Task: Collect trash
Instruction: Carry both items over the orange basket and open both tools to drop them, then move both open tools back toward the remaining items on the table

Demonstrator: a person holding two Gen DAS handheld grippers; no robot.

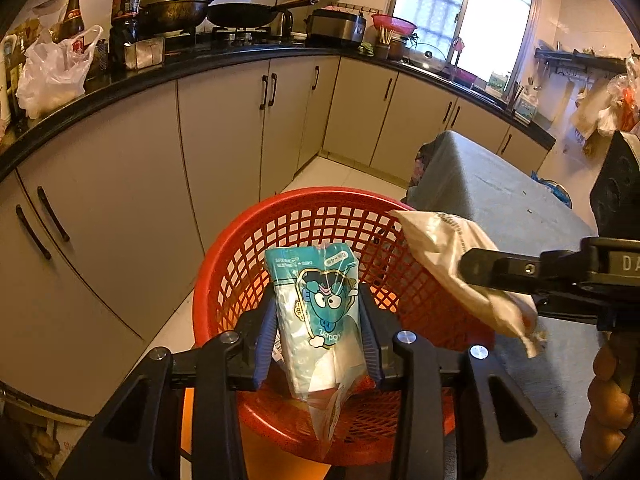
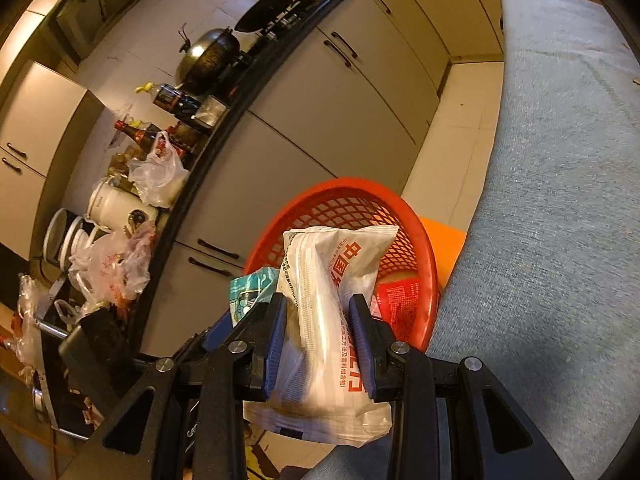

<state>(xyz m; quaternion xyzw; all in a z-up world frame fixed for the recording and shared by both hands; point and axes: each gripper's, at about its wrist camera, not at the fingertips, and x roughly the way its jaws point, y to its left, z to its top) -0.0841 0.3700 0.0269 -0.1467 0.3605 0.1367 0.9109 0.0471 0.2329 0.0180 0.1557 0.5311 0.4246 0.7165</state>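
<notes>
A kitchen with grey cabinets (image 1: 120, 184) and a dark surface (image 1: 224, 60) along the wall is filling the background; a lidded wok (image 1: 174, 6), bottles and a thin plastic bag (image 1: 54, 68) are crowding that surface. A red mesh basket (image 1: 320, 216) is sitting low on the floor, just beside the edge of a cloth-covered table (image 2: 552, 200).

The left gripper (image 1: 318, 336) is hanging over the basket's near rim, its blue-padded fingers (image 1: 266, 336) clenched on a teal cartoon-printed packet (image 1: 320, 312). The packet is standing upright between the pads, its lower end sagging below them toward the basket's inside.

The right gripper (image 2: 318, 344) is reaching in from the table side, its fingers (image 2: 276, 344) grasping a white wrapper with red lettering (image 2: 332, 300). In the left wrist view that wrapper (image 1: 444, 256) is hanging tilted over the basket's right rim. Both pads are pressing into its crumpled middle, with the wrapper's ends bulging out above and below them. Something red with printed text (image 2: 400, 300) is lying inside the basket, partly hidden behind the wrapper.
</notes>
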